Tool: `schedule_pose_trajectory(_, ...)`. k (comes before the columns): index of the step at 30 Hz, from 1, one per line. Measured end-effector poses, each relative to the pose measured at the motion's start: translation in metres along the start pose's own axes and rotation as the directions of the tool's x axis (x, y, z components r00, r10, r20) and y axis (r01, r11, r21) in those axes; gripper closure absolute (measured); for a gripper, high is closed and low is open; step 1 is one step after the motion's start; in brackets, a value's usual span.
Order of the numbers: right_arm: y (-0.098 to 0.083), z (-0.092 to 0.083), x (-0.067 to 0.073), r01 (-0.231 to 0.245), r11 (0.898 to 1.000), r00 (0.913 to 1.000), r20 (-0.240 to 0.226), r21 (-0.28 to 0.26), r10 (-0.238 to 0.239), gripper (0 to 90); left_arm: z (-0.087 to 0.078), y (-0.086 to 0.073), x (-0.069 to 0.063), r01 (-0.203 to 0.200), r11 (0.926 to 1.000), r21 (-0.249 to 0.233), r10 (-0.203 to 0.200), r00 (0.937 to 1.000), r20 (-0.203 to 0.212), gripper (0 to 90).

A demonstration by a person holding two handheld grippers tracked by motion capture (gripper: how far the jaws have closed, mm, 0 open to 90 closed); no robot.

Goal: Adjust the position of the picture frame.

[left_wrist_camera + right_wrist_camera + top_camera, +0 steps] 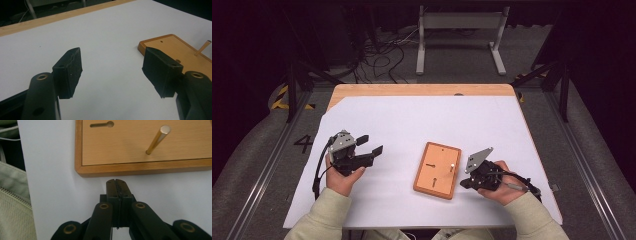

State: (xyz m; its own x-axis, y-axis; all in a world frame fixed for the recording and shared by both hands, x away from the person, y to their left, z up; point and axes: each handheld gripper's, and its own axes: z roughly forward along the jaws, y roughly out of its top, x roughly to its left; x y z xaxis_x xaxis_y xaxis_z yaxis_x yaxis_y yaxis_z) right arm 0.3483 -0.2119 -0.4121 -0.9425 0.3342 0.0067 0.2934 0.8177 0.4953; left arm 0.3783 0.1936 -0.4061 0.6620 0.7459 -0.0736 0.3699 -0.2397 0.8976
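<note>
A: Our right gripper, seen from the high view, sits with its jaws together on nothing, just right of the flat rectangular wooden board with its upright brass peg. Our left gripper rests well to the left, jaws apart and empty.

B: In the left gripper view, our black pads stand wide over the white paper sheet, the board beyond them on the right.

A: In the right gripper view, our closed tips are just near of the board's edge, not touching as far as we can tell. The peg stands farther in.

B: We judge this the approach. Next we'd open the jaws and reach over the edge to the peg.
</note>
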Motion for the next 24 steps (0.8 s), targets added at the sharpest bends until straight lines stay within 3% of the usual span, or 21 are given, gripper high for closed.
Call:
schedule_pose_trajectory(8,0.008,0.015,0.009,0.052,0.997,0.9977,-0.046,0.063,-0.049,90.0,0.000,0.000,-0.001,-0.001,1.0000,0.002,0.001,1.0000,0.001,32.1)
schedule_pose_trajectory(14,0.012,0.025,0.013,0.067,0.992,0.9964,-0.059,0.109,-0.061,90.0,0.000,-0.002,0.000,-0.003,1.0000,0.003,0.003,1.0000,-0.002,32.0)
schedule_pose_trajectory(24,0.030,0.040,0.013,0.072,0.996,0.9946,-0.079,0.058,-0.067,90.0,-0.001,-0.004,-0.001,0.003,0.9999,0.012,-0.003,1.0000,-0.006,31.8)
